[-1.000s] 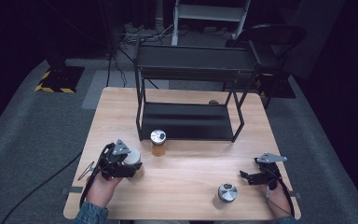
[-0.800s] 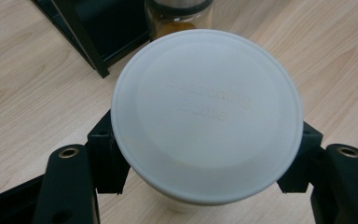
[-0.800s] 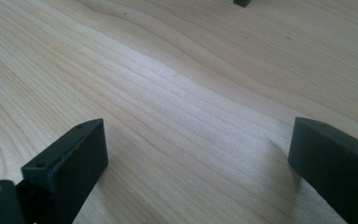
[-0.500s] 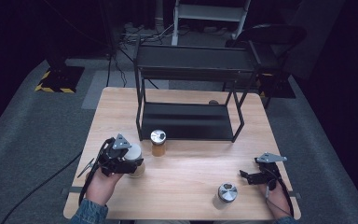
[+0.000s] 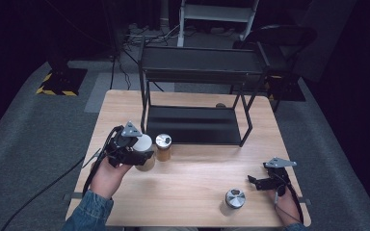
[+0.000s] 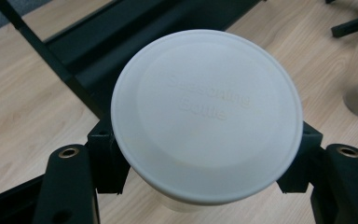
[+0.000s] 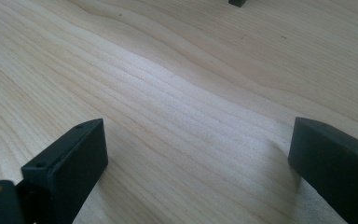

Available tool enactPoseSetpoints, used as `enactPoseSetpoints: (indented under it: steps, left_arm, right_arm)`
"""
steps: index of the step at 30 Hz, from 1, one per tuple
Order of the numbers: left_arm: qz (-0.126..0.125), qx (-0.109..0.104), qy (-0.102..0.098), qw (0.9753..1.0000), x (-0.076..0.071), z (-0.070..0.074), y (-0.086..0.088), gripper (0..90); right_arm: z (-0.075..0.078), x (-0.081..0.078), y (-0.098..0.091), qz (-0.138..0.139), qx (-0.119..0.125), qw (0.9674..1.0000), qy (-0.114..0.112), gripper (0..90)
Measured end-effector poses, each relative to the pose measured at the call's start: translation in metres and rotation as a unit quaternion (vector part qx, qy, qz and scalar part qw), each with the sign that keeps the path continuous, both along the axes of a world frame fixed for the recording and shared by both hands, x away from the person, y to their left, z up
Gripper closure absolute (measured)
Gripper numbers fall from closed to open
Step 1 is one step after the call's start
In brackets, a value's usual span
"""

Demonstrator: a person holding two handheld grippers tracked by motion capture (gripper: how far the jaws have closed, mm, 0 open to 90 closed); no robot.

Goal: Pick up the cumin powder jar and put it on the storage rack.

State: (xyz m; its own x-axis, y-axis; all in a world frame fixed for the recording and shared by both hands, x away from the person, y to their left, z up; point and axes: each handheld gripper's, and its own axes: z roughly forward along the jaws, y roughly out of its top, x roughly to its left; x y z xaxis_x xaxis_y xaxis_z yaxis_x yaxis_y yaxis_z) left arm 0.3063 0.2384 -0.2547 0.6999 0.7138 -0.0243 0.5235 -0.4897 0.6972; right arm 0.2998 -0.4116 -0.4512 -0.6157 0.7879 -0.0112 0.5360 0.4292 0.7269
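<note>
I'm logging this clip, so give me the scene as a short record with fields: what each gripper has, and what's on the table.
left gripper: shut on white-lidded seasoning bottle
right gripper: open, nothing between jaws, low over wooden table
beside the held bottle: amber jar with silver lid
near right gripper: short silver-lidded jar
behind: black two-tier rack

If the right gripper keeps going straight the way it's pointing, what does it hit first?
Probably nothing nearby: the right gripper, jaws open, faces bare wooden table. The silver-lidded jar appears to sit beside that line, though depth is unclear.

White lid (image 6: 207, 112) hides its bottle's body; embossed lettering blurred.
</note>
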Motion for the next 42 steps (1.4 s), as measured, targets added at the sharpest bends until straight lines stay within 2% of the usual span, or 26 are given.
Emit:
enactPoseSetpoints:
  steps: [1,3,4,6,8,16,20,23,33,38,42]
  left_arm:
    - [0.000,0.000,0.000,1.0000,0.000,0.000,0.000,33.5]
    - [-0.002,0.000,-0.004,1.0000,0.009,0.012,-0.004,33.6]
    - [-0.002,0.000,-0.004,1.0000,0.009,0.012,-0.004,33.6]
    - [-0.006,0.009,-0.014,0.9998,0.014,0.020,-0.011,33.6]
    - [-0.007,0.011,-0.015,0.9998,0.020,0.026,-0.015,33.6]
    - [0.005,-0.003,-0.017,0.9998,0.051,0.034,-0.026,33.6]
    - [0.019,-0.009,-0.020,0.9996,0.064,0.032,-0.033,33.6]
    - [0.032,0.000,-0.025,0.9992,0.076,0.031,-0.044,33.6]
    - [0.057,0.002,-0.027,0.9980,0.103,0.023,-0.060,33.6]
    - [0.079,0.002,-0.025,0.9965,0.118,0.011,-0.071,33.6]
    - [0.086,0.010,-0.020,0.9960,0.130,0.001,-0.079,33.6]
  right_arm:
    - [0.000,0.000,0.000,0.000,0.000,1.0000,0.000,4.4]
    - [0.000,0.000,0.000,0.000,0.000,1.0000,0.000,4.4]
    - [0.000,0.000,0.000,0.000,0.000,1.0000,0.000,4.4]
    - [0.000,0.000,0.000,0.000,0.000,1.0000,0.000,4.5]
    - [0.000,0.000,0.000,0.000,0.000,1.0000,0.000,4.4]
    - [0.000,0.000,0.000,0.000,0.001,1.0000,0.000,4.6]
    - [0.000,0.000,0.000,0.000,0.001,1.0000,0.000,4.5]
    - [0.000,0.000,0.000,0.000,0.001,1.0000,0.000,4.6]
    - [0.000,0.000,0.000,0.000,0.001,1.0000,0.000,4.6]
    - [0.000,0.000,0.000,0.000,0.001,1.0000,0.000,4.6]
    - [0.000,0.000,0.000,0.000,0.001,1.0000,0.000,4.6]
